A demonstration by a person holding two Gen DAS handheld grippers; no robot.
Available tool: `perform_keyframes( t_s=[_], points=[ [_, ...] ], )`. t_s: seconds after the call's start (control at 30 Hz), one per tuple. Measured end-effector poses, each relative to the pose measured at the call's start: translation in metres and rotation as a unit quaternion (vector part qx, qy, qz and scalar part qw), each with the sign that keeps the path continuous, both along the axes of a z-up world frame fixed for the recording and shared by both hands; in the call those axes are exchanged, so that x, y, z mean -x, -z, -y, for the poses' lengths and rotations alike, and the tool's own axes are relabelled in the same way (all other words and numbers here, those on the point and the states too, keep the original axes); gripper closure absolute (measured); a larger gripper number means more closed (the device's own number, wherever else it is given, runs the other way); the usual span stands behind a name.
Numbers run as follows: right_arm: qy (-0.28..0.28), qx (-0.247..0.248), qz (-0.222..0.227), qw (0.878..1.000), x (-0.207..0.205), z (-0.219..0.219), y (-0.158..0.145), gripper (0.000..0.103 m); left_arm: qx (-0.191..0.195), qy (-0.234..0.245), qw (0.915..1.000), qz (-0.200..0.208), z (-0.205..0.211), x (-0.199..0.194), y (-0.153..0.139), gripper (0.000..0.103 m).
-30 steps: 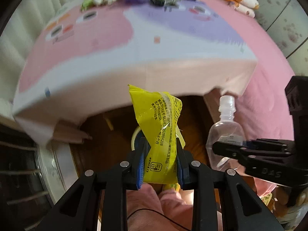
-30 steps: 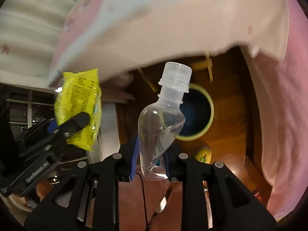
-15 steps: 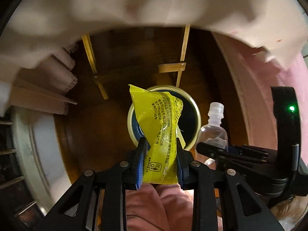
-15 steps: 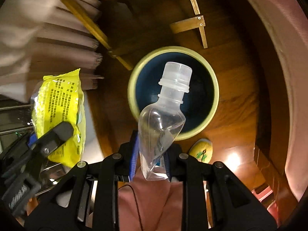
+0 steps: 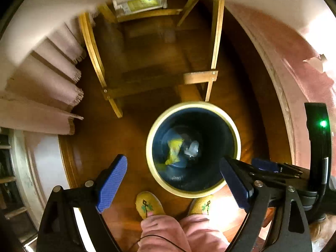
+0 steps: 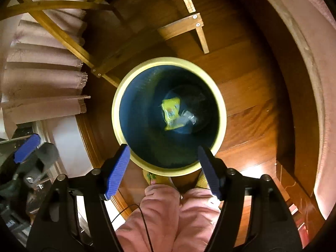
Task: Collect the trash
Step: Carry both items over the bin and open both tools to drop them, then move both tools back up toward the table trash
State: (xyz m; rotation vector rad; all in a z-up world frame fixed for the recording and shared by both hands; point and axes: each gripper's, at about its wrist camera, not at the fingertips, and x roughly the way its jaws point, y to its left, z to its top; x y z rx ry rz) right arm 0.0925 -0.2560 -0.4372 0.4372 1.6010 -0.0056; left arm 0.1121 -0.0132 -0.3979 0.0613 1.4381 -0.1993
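Observation:
A round bin with a cream rim (image 5: 150, 134) (image 6: 116, 96) and dark blue inside stands on the wooden floor below both grippers. At its bottom lie the yellow wrapper (image 5: 174, 150) (image 6: 171, 110) and the clear plastic bottle (image 5: 192, 149) (image 6: 188, 117), side by side. My left gripper (image 5: 173, 180) hangs open above the bin's near rim, with nothing between its blue pads. Held over the same near rim, my right gripper (image 6: 162, 166) is open and empty too. The right gripper's body shows at the right edge of the left wrist view, and one left pad (image 6: 27, 148) shows at the left of the right wrist view.
A person's pink trouser legs (image 6: 174, 214) and yellow slippers (image 5: 148, 206) stand just before the bin. A wooden table frame (image 5: 214, 42) rises behind it, with a fringed pink cloth (image 5: 42, 88) hanging at the left. A pink bedcover (image 6: 310, 42) borders the right.
Both grippers opened over the bin. The yellow wrapper left the left gripper and the bottle left the right one; both now lie at the bin's bottom.

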Motion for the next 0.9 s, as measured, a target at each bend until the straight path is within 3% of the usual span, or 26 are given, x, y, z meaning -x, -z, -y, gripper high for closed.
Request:
perform_keyframes(
  t_s=[0.17, 0.37, 0.57, 0.73, 0.9],
  points=[
    [-0.001, 0.005, 0.013, 1.000, 0.002, 0.000, -0.036, 0.037, -0.002, 0.007, 0.9999, 0.013, -0.002, -0.001, -0.040, 0.008],
    [0.000, 0.002, 0.036, 0.999, 0.007, 0.000, -0.109, 0.037, -0.006, 0.007, 0.9996, 0.027, -0.002, 0.004, -0.105, 0.008],
    [0.002, -0.014, 0.068, 0.998, 0.020, 0.002, -0.203, 0.037, -0.002, 0.000, 0.9983, 0.057, -0.008, 0.010, -0.206, 0.008],
    [-0.014, -0.023, 0.112, 0.993, 0.029, 0.004, -0.290, 0.037, -0.010, -0.008, 0.9931, 0.116, -0.012, 0.018, -0.303, 0.008],
    [-0.051, -0.015, 0.173, 0.983, 0.028, 0.003, -0.367, 0.037, -0.012, -0.011, 0.9848, 0.173, -0.017, 0.025, -0.383, 0.008]
  ],
)
